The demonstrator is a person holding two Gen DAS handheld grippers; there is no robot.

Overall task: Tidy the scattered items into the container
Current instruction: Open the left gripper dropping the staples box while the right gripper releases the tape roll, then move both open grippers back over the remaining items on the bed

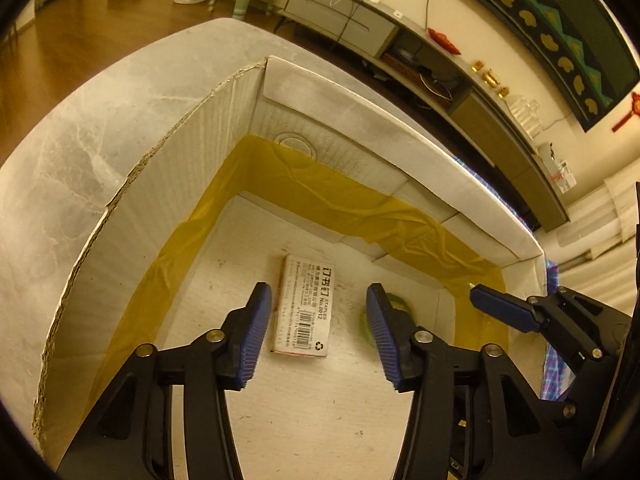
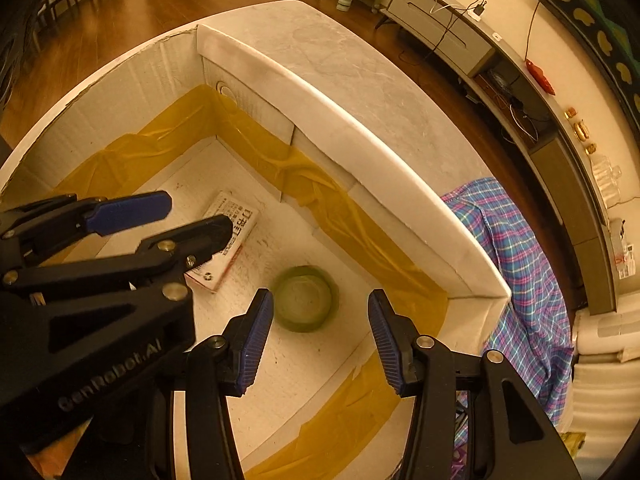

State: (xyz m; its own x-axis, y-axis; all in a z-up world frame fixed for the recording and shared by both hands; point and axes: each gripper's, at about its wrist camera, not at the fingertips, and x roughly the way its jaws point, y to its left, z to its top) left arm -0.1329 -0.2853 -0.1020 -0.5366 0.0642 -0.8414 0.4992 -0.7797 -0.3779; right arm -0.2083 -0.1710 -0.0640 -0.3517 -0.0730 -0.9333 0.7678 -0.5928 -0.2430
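Marble tabletop (image 1: 80, 168) carries a white cardboard box (image 1: 400, 152), its inner seams taped yellow. Inside on the floor lie a flat staple box (image 1: 304, 308), long axis pointing away from the left gripper (image 1: 316, 328) hovering straight above it, and a round green tape roll (image 2: 306, 298), just ahead of the right gripper (image 2: 320, 340). Both grippers stand open and hold nothing. Each item lies below its own gripper, already in the container.

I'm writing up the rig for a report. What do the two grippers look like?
Both match: each hand-held gripper, left and right, has black plastic linkage arms joined by silver rivets, with ribbed blue finger pads. The left one's body bears pale lettering.
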